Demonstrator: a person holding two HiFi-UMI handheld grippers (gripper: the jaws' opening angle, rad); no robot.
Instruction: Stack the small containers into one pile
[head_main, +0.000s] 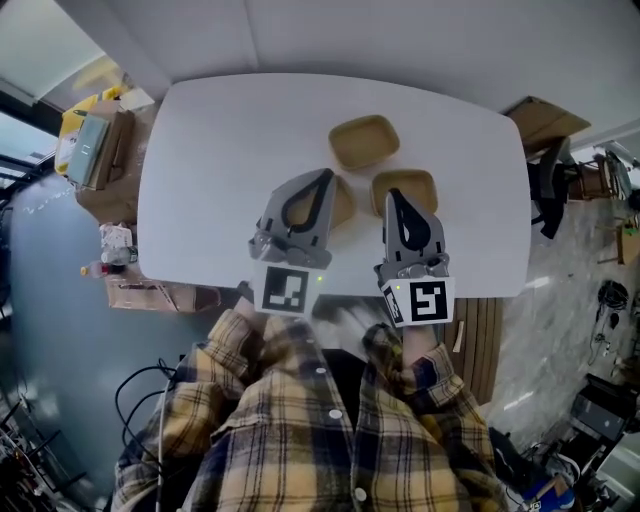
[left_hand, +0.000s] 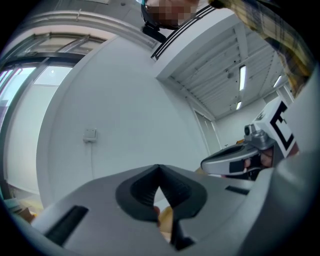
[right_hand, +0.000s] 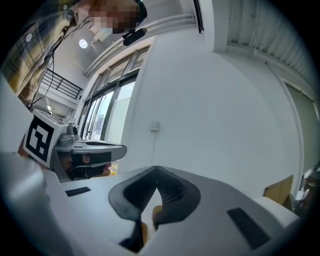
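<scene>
With left gripper (head_main: 325, 176) and right gripper (head_main: 392, 196) both clenched empty, reach toward 12 o'clock: 2 shallow tan square paper containers (head_main: 345, 203) (head_main: 420, 187) just ahead, 3rd container (head_main: 364, 142) beyond.

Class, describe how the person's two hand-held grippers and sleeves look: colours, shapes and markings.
The left hand-held gripper and right hand-held gripper are alike: grey bodies tapering to a point, with black ribbed pads. Each carries a cube with black-and-white square markers. The sleeves are yellow-and-dark plaid.
</scene>
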